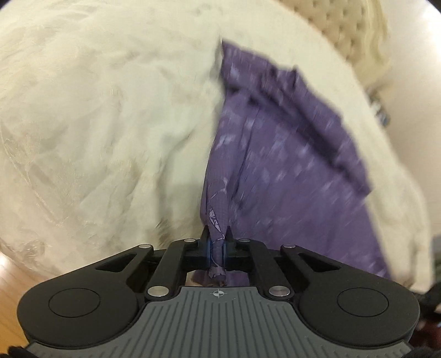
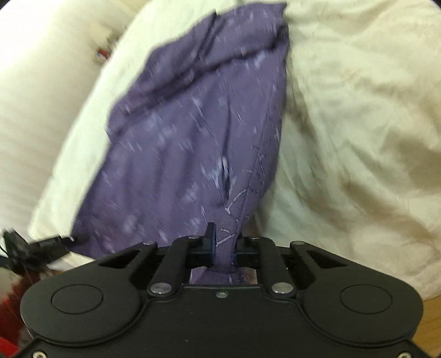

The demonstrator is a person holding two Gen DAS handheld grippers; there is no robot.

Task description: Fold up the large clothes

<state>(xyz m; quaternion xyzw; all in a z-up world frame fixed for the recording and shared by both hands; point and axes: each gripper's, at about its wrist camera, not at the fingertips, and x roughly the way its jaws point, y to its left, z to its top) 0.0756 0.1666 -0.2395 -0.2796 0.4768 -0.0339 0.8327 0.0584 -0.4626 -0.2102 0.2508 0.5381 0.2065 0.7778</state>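
A purple garment (image 1: pixel 278 154) with a pale speckled print lies on a cream bedspread (image 1: pixel 96 124). My left gripper (image 1: pixel 217 234) is shut on a bunched corner of it, and the cloth rises taut from the bed into the jaws. In the right wrist view the same purple garment (image 2: pixel 193 132) stretches away from my right gripper (image 2: pixel 224 234), which is shut on another gathered edge. Both views are blurred by motion. The far end of the garment still rests on the bed.
The cream bedspread (image 2: pixel 358 110) is wrinkled on both sides of the garment. A tufted headboard (image 1: pixel 339 24) stands at the far right of the left view. Wood floor (image 1: pixel 11 297) shows below the bed edge. A black cable or strap (image 2: pixel 41 245) lies at the left.
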